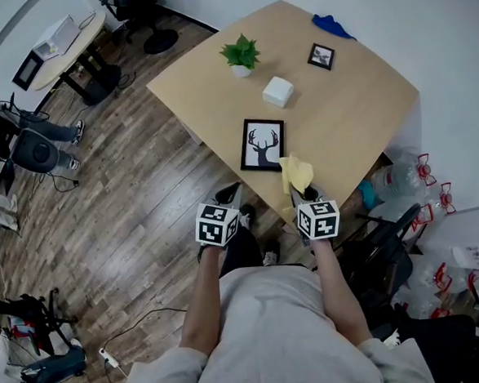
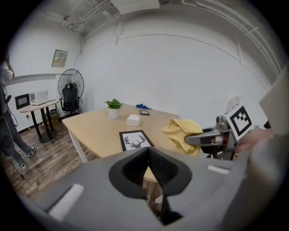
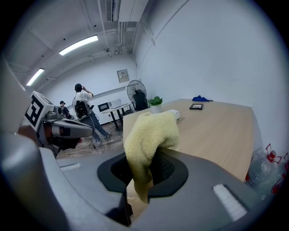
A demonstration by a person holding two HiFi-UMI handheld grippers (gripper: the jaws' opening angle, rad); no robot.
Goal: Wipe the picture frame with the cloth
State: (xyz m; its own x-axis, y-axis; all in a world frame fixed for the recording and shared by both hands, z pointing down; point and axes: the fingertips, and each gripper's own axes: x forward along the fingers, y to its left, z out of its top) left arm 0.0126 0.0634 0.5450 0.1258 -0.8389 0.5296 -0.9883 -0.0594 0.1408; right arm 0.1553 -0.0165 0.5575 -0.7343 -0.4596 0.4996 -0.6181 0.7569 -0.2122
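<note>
Already in hand: we hold yellow cloth (image 1: 296, 173) pinched in right gripper (image 3: 143, 168) fingers, over table (image 1: 357, 113) edge. Picture frame (image 1: 262, 144) lies flat at cloth's 11 o'clock, just beside, untouched. Left gripper (image 2: 148, 152) fingers pressed together, empty. Wiping not yet begun, we judge.

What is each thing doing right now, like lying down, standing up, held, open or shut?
left gripper: shut, empty.
right gripper: shut on the yellow cloth.
yellow cloth: bunched, held off the table.
deer picture frame: lying flat, untouched.
small frame: lying flat.
plant: standing upright.
</note>
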